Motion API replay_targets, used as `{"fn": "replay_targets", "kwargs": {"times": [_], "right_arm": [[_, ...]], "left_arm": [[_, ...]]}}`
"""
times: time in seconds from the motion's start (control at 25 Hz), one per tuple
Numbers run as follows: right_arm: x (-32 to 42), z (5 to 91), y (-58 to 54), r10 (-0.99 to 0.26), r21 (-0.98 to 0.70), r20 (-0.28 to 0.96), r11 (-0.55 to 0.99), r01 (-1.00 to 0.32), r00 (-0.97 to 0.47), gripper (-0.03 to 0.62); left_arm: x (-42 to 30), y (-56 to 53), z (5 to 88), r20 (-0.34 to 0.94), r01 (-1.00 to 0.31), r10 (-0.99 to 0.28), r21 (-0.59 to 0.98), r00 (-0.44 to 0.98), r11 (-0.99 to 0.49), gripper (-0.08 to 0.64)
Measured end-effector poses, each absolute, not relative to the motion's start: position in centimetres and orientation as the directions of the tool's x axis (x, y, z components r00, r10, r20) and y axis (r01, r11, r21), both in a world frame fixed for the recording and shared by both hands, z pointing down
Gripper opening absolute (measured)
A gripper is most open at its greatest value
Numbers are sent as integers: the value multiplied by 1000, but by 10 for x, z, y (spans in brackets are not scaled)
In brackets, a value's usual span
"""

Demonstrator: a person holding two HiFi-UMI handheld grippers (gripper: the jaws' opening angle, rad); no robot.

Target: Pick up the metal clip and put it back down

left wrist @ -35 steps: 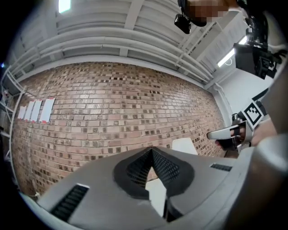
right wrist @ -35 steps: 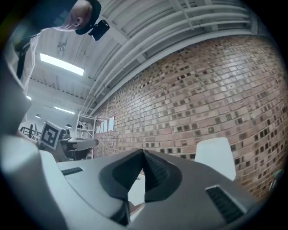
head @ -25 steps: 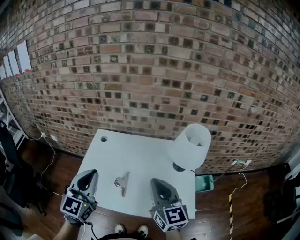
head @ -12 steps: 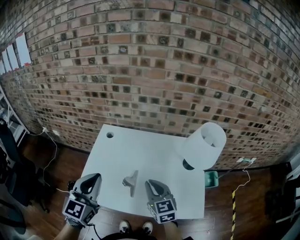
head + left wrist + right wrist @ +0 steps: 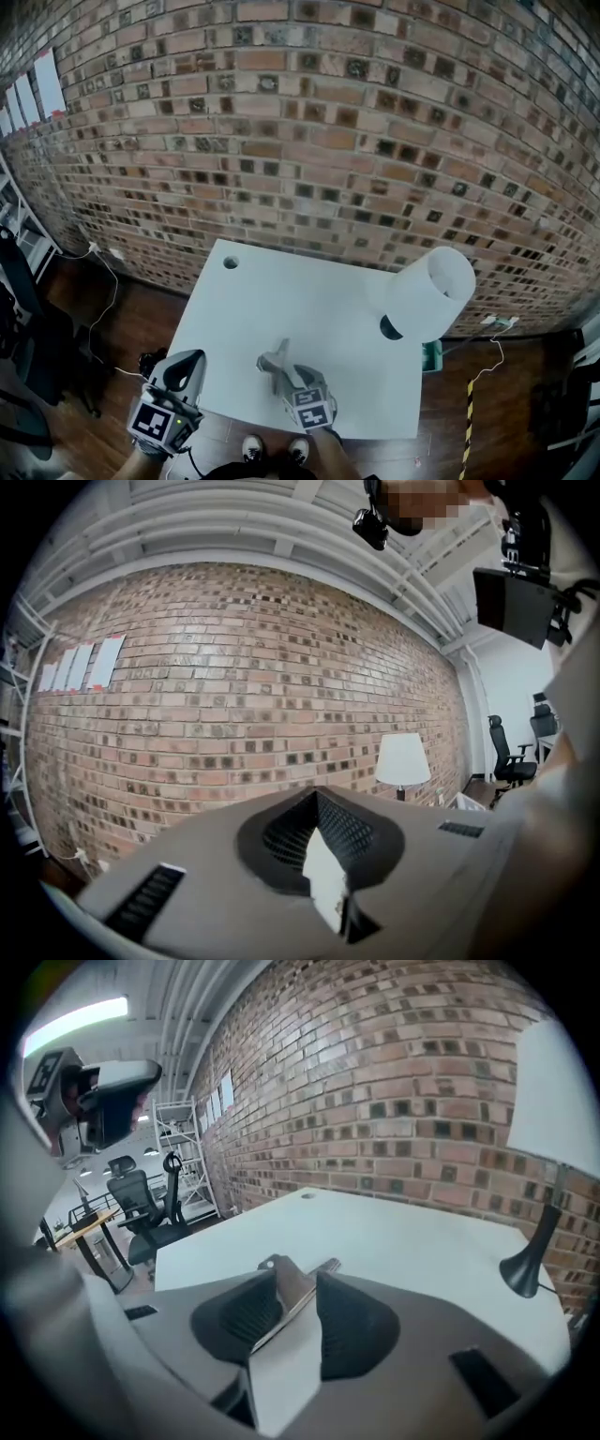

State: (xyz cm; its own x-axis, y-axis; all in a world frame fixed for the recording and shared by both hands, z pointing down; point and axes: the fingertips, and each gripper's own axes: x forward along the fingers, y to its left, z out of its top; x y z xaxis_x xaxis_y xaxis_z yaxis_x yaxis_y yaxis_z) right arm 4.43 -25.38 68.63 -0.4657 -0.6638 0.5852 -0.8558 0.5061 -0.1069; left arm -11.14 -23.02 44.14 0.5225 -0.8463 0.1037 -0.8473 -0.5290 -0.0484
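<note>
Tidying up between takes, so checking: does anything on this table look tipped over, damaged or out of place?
Nothing stands out. The metal clip rests on the white table, with no damage that shows, and the lamp stands upright at the table's right edge.

The metal clip (image 5: 274,361) looks shiny, the white table (image 5: 309,300) smooth and matt, the brick wall (image 5: 300,141) rough.

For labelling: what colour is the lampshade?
White; the lampshade shows best in the head view.
</note>
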Motion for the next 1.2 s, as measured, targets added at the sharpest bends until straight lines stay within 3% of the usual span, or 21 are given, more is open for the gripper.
{"fn": "replay_targets", "kwargs": {"times": [0.24,0.48,1.08,1.2], "right_arm": [[16,728,-250,-562,-136,681,533,-835,-469,160],[21,756,-254,-537,-82,755,492,-867,-376,227],[9,769,-254,-483,-164,807,370,-914,-340,225],[11,770,-256,-490,-159,808,352,-923,-326,182]], "left_arm": [[-117,-236,449,116,-848,-845,-37,522,-529,18],[-122,-238,457,130,-853,-847,-19,515,-522,18],[-125,-237,465,143,-854,-847,-17,512,-520,17],[-125,-237,466,146,-854,-846,-18,513,-520,18]]}}
